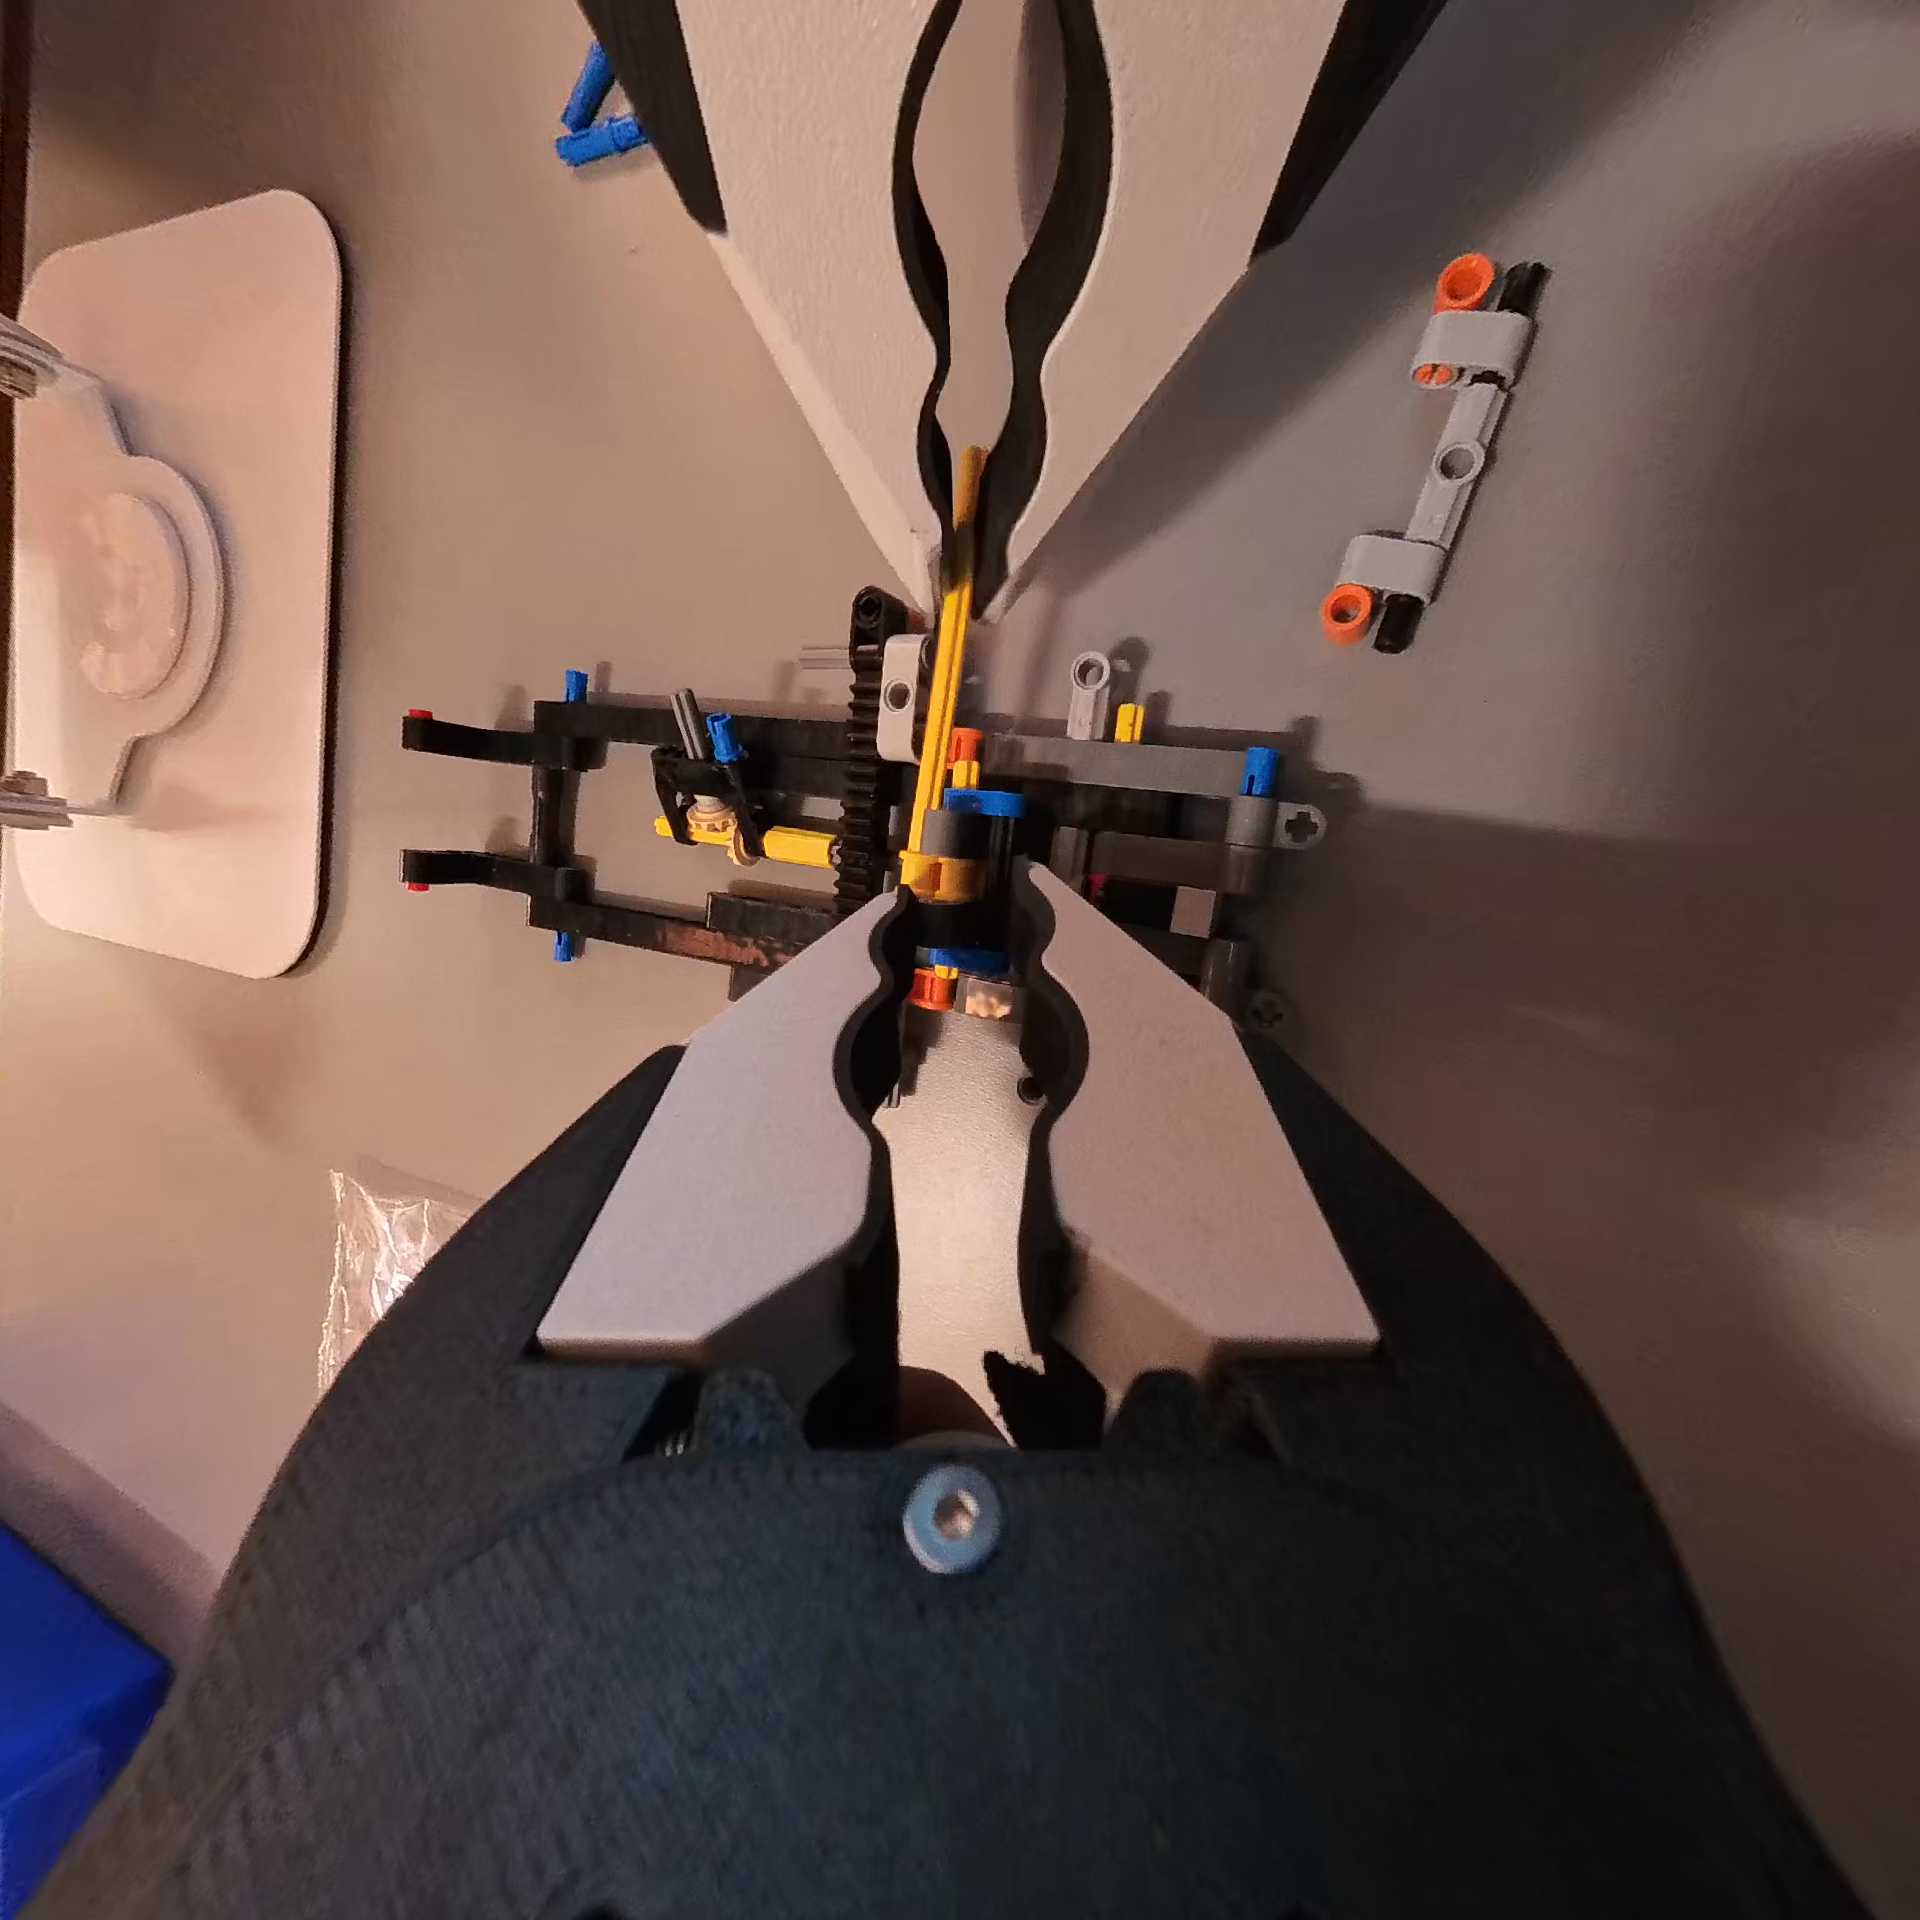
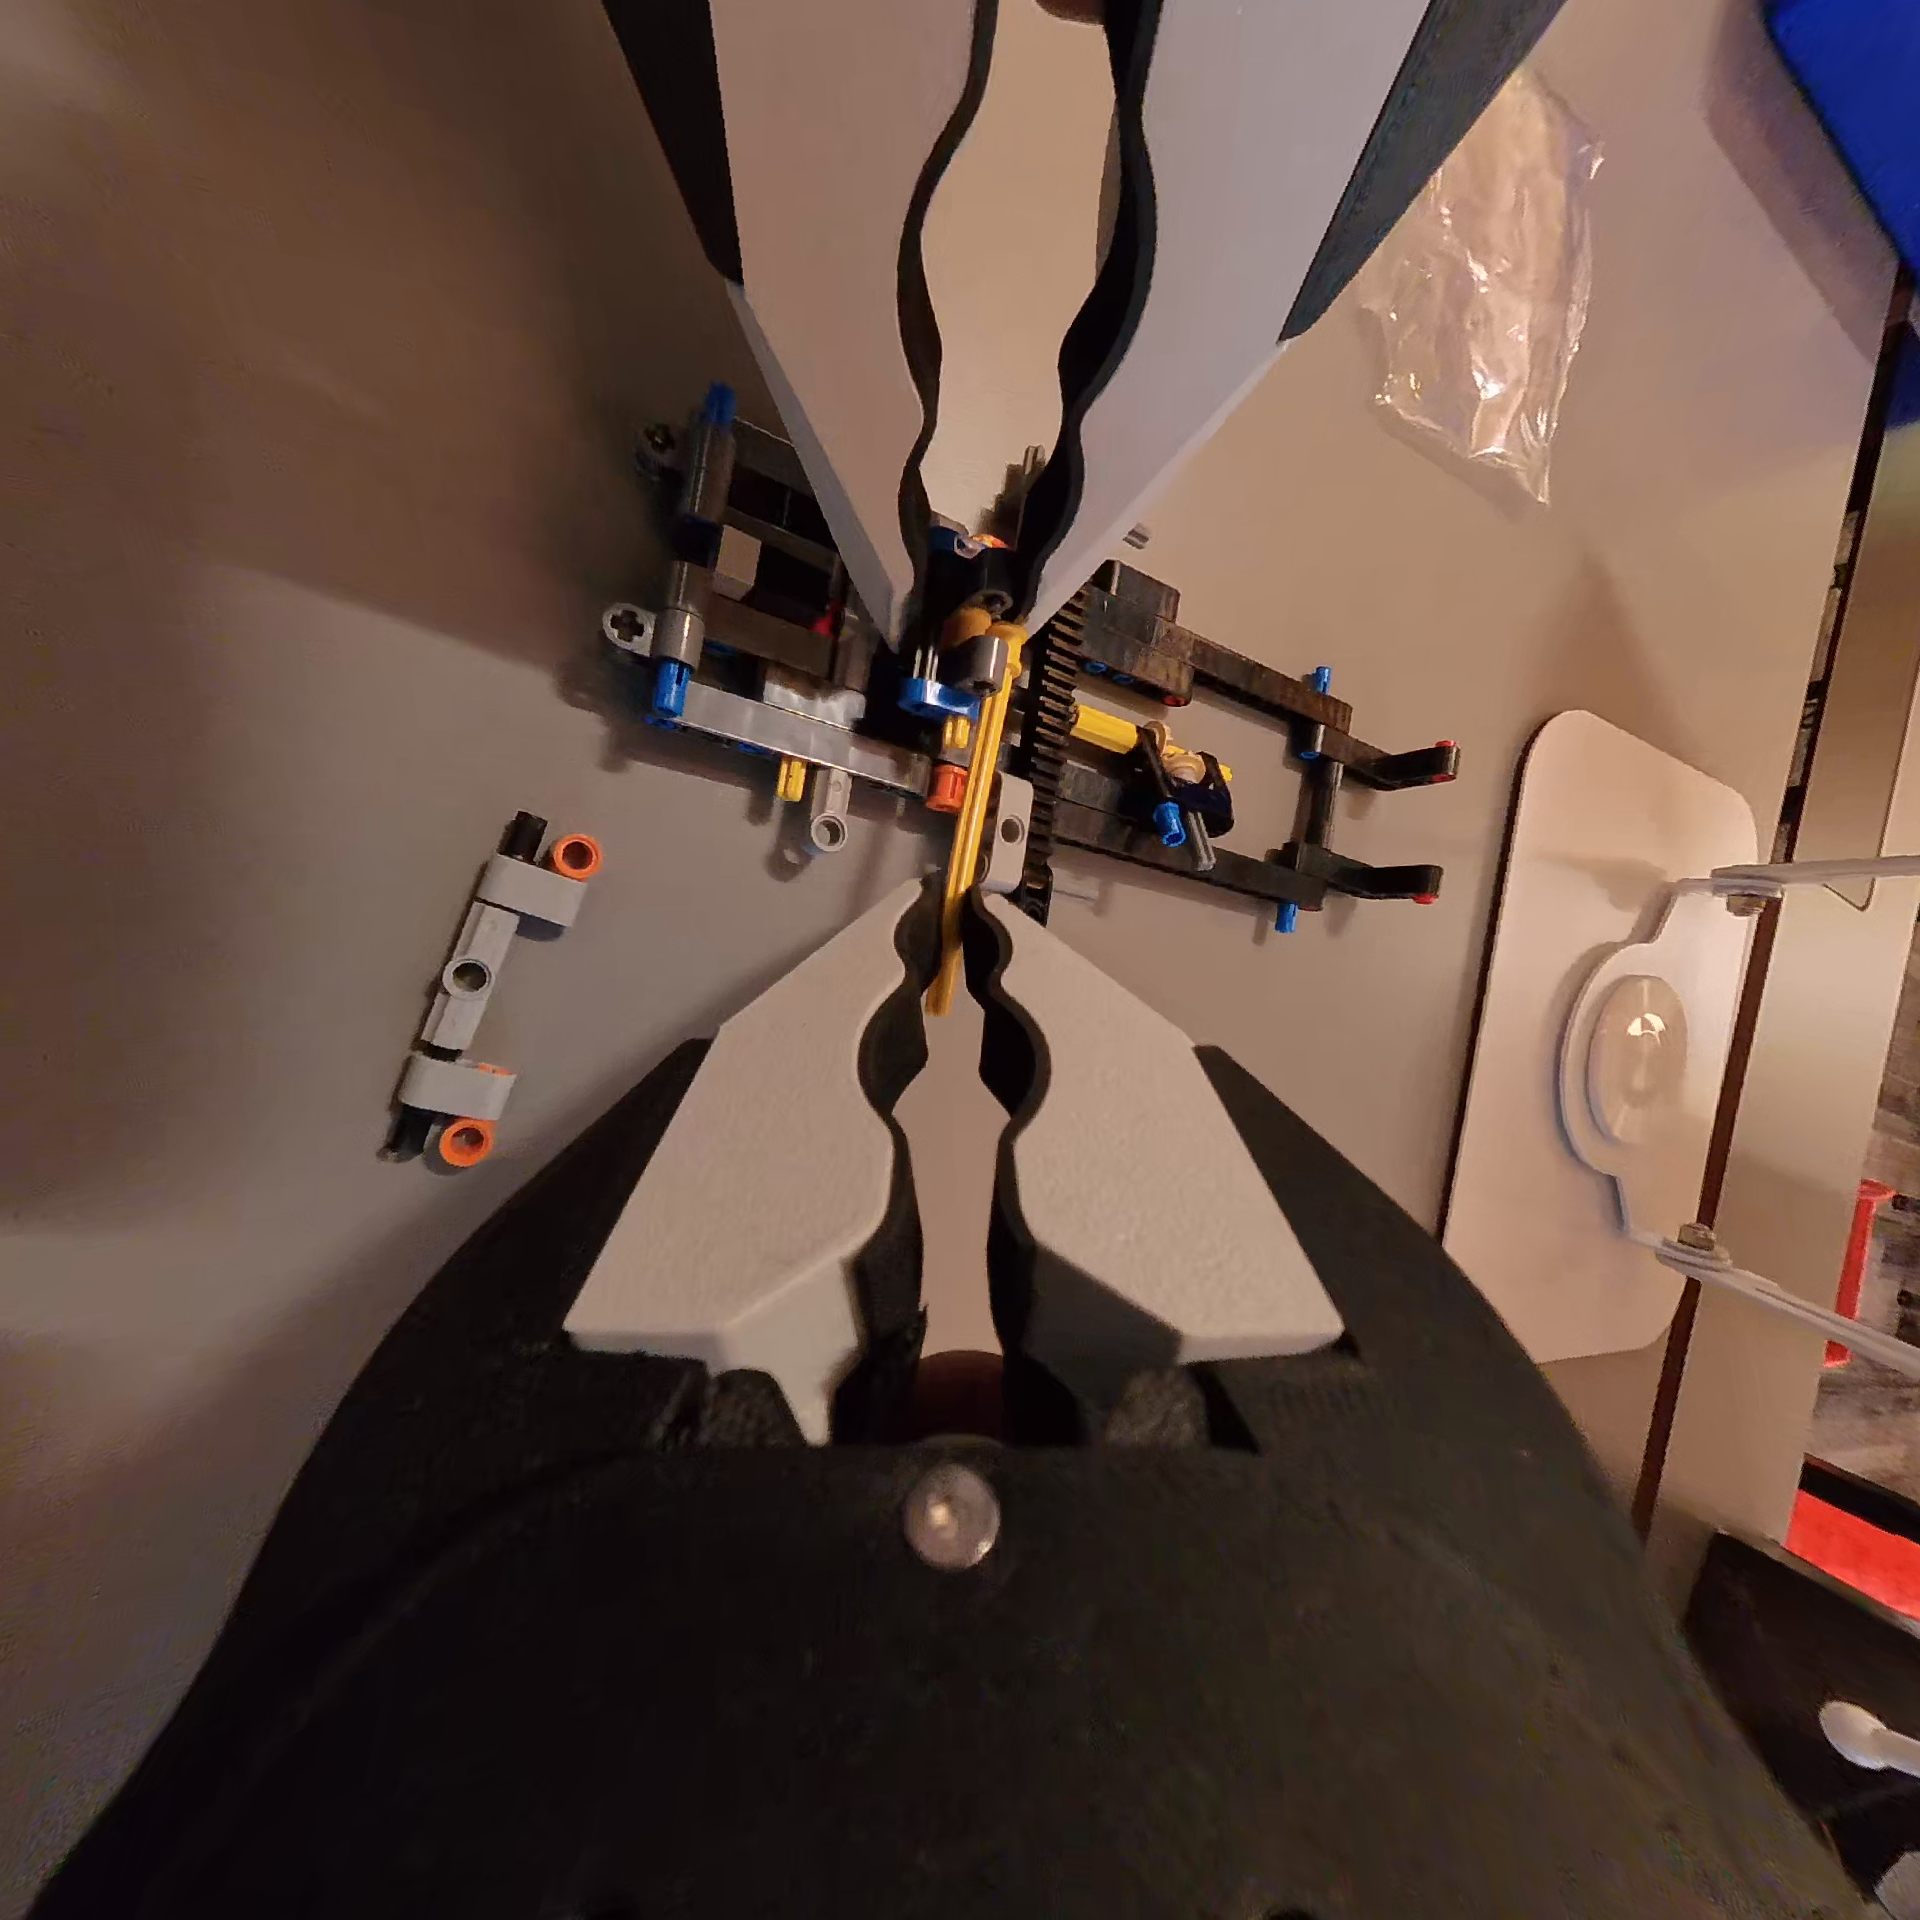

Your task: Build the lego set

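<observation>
The lego frame lies flat on the grey table: black and grey beams, a black toothed rack, blue pins and yellow axles. It also shows in the right wrist view. My left gripper is shut on the frame's middle block of black, blue and grey parts; it enters the right wrist view from the top. My right gripper is shut on a long yellow axle that runs across the frame into that block. In the left wrist view the right gripper comes from the top, holding the axle.
A small grey sub-assembly with orange connectors lies apart from the frame. Loose blue pins lie farther off. There is a clear plastic bag, a white board with a clear stand, and a blue bin. Some 5 cm of space lies between my two pairs of fingers.
</observation>
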`<state>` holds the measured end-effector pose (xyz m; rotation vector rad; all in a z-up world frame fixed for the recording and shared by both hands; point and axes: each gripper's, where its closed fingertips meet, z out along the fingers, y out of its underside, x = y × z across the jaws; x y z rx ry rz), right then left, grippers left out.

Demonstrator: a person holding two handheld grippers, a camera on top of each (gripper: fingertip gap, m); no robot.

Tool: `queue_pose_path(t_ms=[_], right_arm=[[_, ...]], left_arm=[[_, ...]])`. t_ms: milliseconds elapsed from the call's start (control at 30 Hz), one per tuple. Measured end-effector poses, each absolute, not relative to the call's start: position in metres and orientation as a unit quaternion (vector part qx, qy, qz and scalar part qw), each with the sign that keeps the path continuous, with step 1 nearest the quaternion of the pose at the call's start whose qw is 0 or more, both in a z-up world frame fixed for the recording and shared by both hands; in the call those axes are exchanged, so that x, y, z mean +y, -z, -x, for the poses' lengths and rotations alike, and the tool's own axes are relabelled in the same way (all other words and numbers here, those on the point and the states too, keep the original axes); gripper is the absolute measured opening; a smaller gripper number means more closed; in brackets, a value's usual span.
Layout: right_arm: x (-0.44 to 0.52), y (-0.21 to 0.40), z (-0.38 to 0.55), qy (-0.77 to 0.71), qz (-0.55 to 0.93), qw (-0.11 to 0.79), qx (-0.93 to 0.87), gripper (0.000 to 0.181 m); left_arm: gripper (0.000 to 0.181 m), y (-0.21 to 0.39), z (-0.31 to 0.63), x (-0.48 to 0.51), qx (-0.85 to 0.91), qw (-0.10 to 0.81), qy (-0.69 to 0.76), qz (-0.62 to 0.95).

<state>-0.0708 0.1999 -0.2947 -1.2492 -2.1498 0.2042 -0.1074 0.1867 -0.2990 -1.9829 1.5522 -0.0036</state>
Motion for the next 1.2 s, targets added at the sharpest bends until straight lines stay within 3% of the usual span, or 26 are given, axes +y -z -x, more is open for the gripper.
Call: queue_pose_path(t_ms=[533,933,1067,1200], right_arm=[[0.181,0.294,0.056,-0.102,0.557,0.313,-0.762,0.003],[0.185,0.275,0.030,-0.149,0.521,0.343,-0.767,0.033],[0.190,0.269,0.035,-0.182,0.461,0.332,-0.802,0.034],[0.185,0.273,0.045,-0.196,0.400,0.301,-0.843,0.050]], left_arm=[[0.020,0.299,0.095,0.192,0.667,0.306,0.015,0.679],[0.050,0.274,0.108,0.192,0.540,0.364,0.001,0.759],[0.049,0.282,0.102,0.181,0.495,0.370,0.008,0.787],[0.046,0.292,0.095,0.178,0.479,0.366,0.015,0.798]])
